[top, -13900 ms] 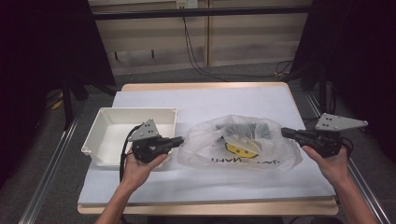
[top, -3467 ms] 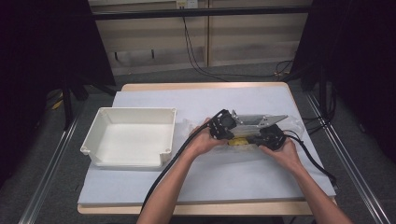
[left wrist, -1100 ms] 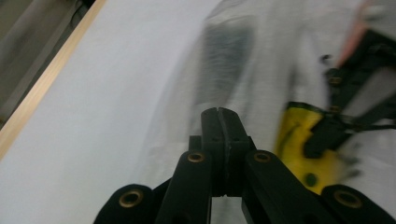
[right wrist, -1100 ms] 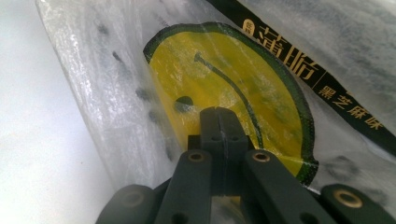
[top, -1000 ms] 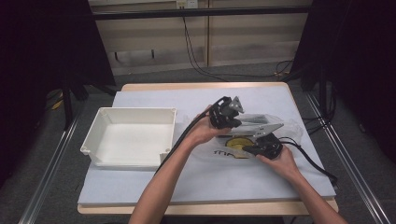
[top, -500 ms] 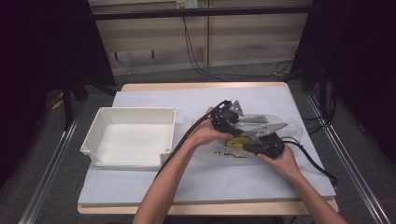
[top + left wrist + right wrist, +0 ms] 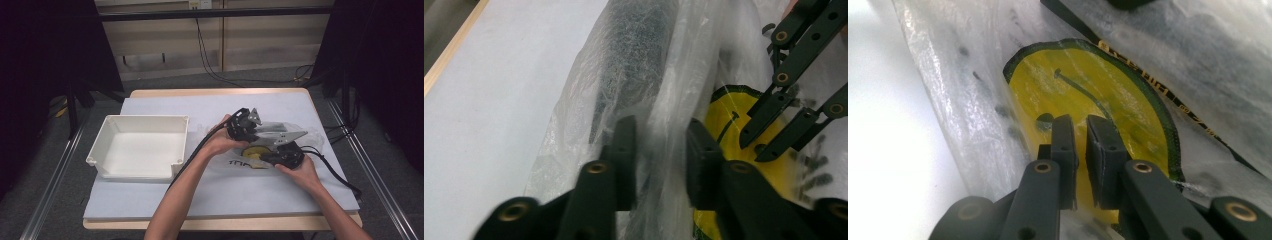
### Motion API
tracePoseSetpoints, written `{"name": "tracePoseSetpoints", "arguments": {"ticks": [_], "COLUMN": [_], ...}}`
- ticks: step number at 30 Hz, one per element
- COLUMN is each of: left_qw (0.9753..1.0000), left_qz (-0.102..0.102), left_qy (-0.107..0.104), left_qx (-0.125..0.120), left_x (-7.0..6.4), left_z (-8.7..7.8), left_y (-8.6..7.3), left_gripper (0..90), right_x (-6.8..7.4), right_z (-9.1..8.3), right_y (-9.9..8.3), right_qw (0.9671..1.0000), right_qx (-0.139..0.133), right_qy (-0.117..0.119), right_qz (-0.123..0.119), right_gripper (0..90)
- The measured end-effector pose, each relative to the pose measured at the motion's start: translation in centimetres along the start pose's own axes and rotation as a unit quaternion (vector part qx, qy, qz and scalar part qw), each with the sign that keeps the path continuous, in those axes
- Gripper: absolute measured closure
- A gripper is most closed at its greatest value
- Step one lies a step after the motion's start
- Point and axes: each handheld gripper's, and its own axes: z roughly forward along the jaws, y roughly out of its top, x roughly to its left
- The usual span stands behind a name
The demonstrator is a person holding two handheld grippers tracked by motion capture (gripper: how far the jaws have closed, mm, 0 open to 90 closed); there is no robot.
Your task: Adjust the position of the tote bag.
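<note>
On the table, both grippers' fingers pinch the plastic bag (image 7: 260, 150), lying lengthwise left-right

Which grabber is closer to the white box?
Left. The left gripper is over the plastic bag, nearest the white box. The right gripper pinches the bag at the yellow smiley, farther from it.

Your forearms are bare, no sleeves. Each hand carries a black tool: the left tool (image 7: 243, 126) and the right tool (image 7: 283, 153) both wear a grey three-cornered plate on top and trail a thick black cable. Their black linkage arms are pinned with brass-coloured rivets, ending in flat rectangular pads (image 7: 1064, 136).
</note>
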Motion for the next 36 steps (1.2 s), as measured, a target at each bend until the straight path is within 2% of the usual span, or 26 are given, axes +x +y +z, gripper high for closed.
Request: {"name": "tracePoseSetpoints", "arguments": {"ticks": [1, 2, 3, 5, 8, 9, 12, 14, 15, 16, 17, 18, 20, 22, 24, 25, 26, 29, 36], "left_qw": [1.0, 1.0, 0.9999, 0.9997, 0.9997, 0.9998, 0.9993, 0.9988, 0.9983, 0.998, 0.9976, 0.9972, 0.996, 0.9948, 0.9935, 0.9935, 0.9931, 0.9921, 0.988], "left_qz": [-0.005, -0.006, -0.011, -0.018, -0.02, -0.016, -0.025, -0.038, -0.041, -0.043, -0.048, -0.052, -0.061, -0.075, -0.081, -0.077, -0.084, -0.085, -0.116], "left_qy": [-0.002, -0.008, -0.005, -0.012, -0.002, 0.009, 0.026, 0.031, 0.04, 0.045, 0.045, 0.047, 0.052, 0.053, 0.057, 0.059, 0.056, 0.054, 0.042], "left_qx": [-0.006, -0.002, -0.005, -0.013, -0.016, -0.012, -0.009, -0.005, 0.002, 0.014, 0.022, 0.027, 0.04, 0.045, 0.056, 0.061, 0.06, 0.075, 0.094], "left_x": [0.1, 0.3, 0.4, 0.7, 1.3, 1.6, 3.0, 4.1, 4.5, 4.8, 5.2, 5.4, 5.9, 6.3, 6.4, 6.5, 6.5, 6.9, 7.3], "left_z": [-0.1, -0.2, -0.3, -0.6, -1.2, -1.4, -1.8, -1.6, -1.4, -1.1, -0.7, -0.4, 0.3, 0.9, 1.6, 1.8, 2.1, 2.8, 4.3], "left_y": [0.0, 0.2, 0.3, 0.7, 1.4, 1.7, 2.2, 2.3, 2.3, 2.3, 2.2, 2.1, 1.7, 1.3, 1.0, 0.9, 0.8, 0.5, -0.6], "left_gripper": [85.0, 88.1, 89.9, 90.0, 90.0, 90.0, 90.0, 90.0, 90.0, 90.0, 90.0, 90.0, 90.0, 90.0, 90.0, 90.0, 90.0, 90.0, 90.0], "right_x": [-0.1, -0.1, -0.2, -0.3, -0.8, -0.9, -1.3, -1.4, -1.5, -1.6, -1.6, -1.5, -1.2, -0.9, -0.7, -0.6, -0.5, 0.0, 0.7], "right_z": [0.0, 0.0, -0.1, -0.1, -0.5, -0.6, -0.6, -0.2, -0.1, 0.2, 0.3, 0.5, 0.8, 0.7, 0.5, 0.4, 0.4, 0.1, -0.3], "right_y": [0.0, 0.1, 0.1, 0.2, 0.4, 0.5, 0.6, 0.5, 0.5, 0.4, 0.4, 0.3, 0.1, 0.1, 0.0, -0.1, -0.1, -0.3, -0.6], "right_qw": [1.0, 1.0, 1.0, 1.0, 0.9997, 0.9996, 0.9993, 0.9991, 0.9991, 0.9991, 0.999, 0.9993, 0.9995, 0.9996, 0.9997, 0.9997, 0.9996, 0.9995, 0.9983], "right_qx": [-0.001, -0.001, -0.004, -0.008, -0.016, -0.017, -0.016, -0.01, -0.005, -0.003, 0.003, 0.01, 0.018, 0.021, 0.023, 0.025, 0.027, 0.031, 0.04], "right_qy": [0.002, -0.002, -0.001, -0.003, -0.013, -0.018, -0.03, -0.036, -0.037, -0.035, -0.037, -0.03, -0.023, -0.015, -0.007, -0.001, 0.0, 0.012, 0.038], "right_qz": [0.001, 0.003, 0.002, 0.003, 0.01, 0.015, 0.018, 0.021, 0.021, 0.024, 0.025, 0.021, 0.011, 0.009, 0.005, 0.004, 0.002, 0.0, -0.018], "right_gripper": [82.9, 82.9, 82.9, 82.8, 80.9, 80.3, 75.3, 72.2, 71.5, 71.8, 77.5, 85.4, 90.0, 90.0, 90.0, 90.0, 90.0, 90.0, 90.0]}}
